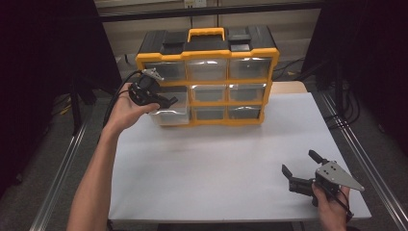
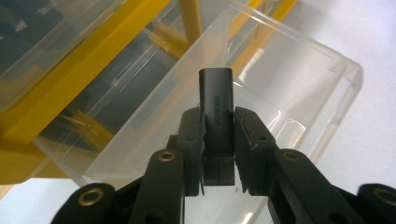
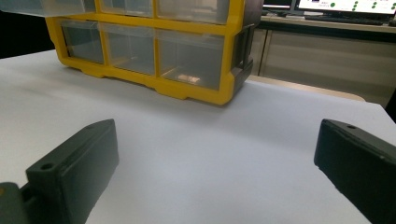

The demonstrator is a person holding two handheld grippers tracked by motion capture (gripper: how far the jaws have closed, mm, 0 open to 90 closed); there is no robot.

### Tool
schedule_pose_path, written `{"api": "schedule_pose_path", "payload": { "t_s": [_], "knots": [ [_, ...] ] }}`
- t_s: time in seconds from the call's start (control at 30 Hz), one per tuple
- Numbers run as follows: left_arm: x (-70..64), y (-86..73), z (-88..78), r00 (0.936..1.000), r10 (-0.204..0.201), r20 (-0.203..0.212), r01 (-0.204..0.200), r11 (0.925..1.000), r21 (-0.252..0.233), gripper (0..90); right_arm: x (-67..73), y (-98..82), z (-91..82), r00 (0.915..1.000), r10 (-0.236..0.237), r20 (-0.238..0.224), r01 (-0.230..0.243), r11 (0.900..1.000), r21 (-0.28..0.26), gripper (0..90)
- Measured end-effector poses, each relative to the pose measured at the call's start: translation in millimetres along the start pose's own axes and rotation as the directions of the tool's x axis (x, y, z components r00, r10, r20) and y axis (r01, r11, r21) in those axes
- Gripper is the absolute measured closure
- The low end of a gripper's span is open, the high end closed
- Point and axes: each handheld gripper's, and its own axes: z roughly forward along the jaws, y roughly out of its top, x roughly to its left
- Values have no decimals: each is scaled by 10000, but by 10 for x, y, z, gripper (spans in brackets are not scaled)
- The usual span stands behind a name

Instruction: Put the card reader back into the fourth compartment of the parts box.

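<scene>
1. Nearest the high camera, the person's forearms come in from the bottom edge. The right claw (image 1: 297, 170) rests low on the white table (image 1: 216, 163), its jaws spread and holding nothing, well apart from the work. The left claw (image 1: 166, 101) is raised at the left column of the yellow organizer (image 1: 207, 77), right over a clear drawer (image 1: 168, 114) that is pulled out of the lower left of the frame.

2. Seen from the left gripper view, the left claw (image 2: 218, 135) is clamped on a small black adapter (image 2: 216, 109) lettered UGREEN, which stands upright between the jaws. It hangs above the clear drawer (image 2: 285, 93), not yet inside it; the drawer looks empty beneath it. By my judgement the step in hand is carrying the adapter to the drawer, with the drop still to come. The next move calls for lowering the piece past the drawer's rim, then parting the jaws so it falls inside and not onto the table.

3. Seen from the right gripper view, the right claw (image 3: 215, 163) has its jaws wide apart over bare table (image 3: 210, 140), with the yellow organizer (image 3: 187, 91) beyond. That hand seems free to push the drawer shut afterwards.
</scene>
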Motion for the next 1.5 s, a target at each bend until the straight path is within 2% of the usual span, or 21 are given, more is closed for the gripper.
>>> {"api": "schedule_pose_path", "payload": {
  "t_s": [0.07,0.17,0.23,0.27,0.33,0.5,0.53,0.6,0.63,0.67,0.8,0.83,0.9,0.93,1.0,1.07,1.23,1.37,1.43,1.47,1.5],
  "knots": [
    [9,-8,-16,9999,-148,10,148,9996,-243,725,3,1,1,10000,-14,33,14,10000,-11,1],
    [-3,-11,-35,9998,-175,2,175,9988,-464,653,3,0,3,10000,-26,-1,26,10000,-19,1],
    [-20,-11,-50,9998,-169,-42,166,9976,-667,651,2,1,1,10000,-15,25,15,10000,2,1],
    [-24,-11,-60,9998,-184,-52,179,9967,-788,610,-1,0,-1,10000,-15,-12,15,10000,-4,1],
    [-30,-14,-75,9996,-244,-169,226,9947,-1007,557,0,1,-2,10000,-10,-28,10,10000,-14,1],
    [-39,-53,-107,9989,-460,-100,439,9870,-1549,484,1,-1,2,10000,8,-11,-8,10000,-20,1],
    [-57,-68,-117,9981,-524,-325,463,9849,-1666,461,0,-2,2,10000,8,-19,-8,10000,-16,1],
    [-60,-76,-123,9978,-549,-377,473,9829,-1782,398,-1,-2,5,10000,8,15,-8,10000,-22,1],
    [-69,-94,-140,9957,-777,-503,653,9749,-2130,364,-1,-2,5,10000,8,19,-8,10000,-11,0],
    [-69,-94,-140,9957,-777,-503,653,9749,-2130,333,-2,-3,6,10000,7,21,-6,10000,-22,1],
    [-82,-157,-180,9938,-1092,-190,996,9551,-2790,297,-6,-4,3,10000,25,23,-25,10000,-27,1],
    [-88,-173,-186,9937,-1111,-157,1022,9538,-2825,294,-9,-6,2,10000,31,19,-31,10000,-13,1],
    [-106,-200,-193,9915,-1239,-387,1069,9485,-2982,256,-15,-10,-1,10000,46,32,-46,10000,-11,0],
    [-112,-211,-201,9905,-1283,-499,1068,9451,-3090,194,-19,-11,-4,9999,64,92,-64,10000,8,1],
    [-123,-232,-215,9888,-1414,-485,1160,9303,-3479,169,-19,-13,-6,9999,73,108,-73,10000,12,1],
    [-136,-251,-231,9898,-1352,-454,1077,9171,-3838,128,-24,-16,-10,9999,23,99,-23,10000,-26,1],
    [-174,-291,-236,9902,-1175,-756,752,9042,-4204,75,-39,-23,-26,9998,-2,174,1,10000,18,0],
    [-208,-322,-236,9873,-1476,-588,1033,8775,-4684,51,-44,-27,-18,9999,74,155,-74,10000,1,0],
    [-220,-342,-230,9845,-1690,-466,1238,8585,-4977,50,-47,-27,-16,9999,63,150,-63,10000,-4,1],
    [-227,-348,-225,9829,-1763,-539,1260,8557,-5020,51,-50,-27,-17,9999,61,125,-61,10000,-14,0],
    [-237,-356,-214,9801,-1893,-598,1326,8483,-5127,45,-52,-27,-16,9999,80,149,-79,10000,-53,1]
  ]
}}
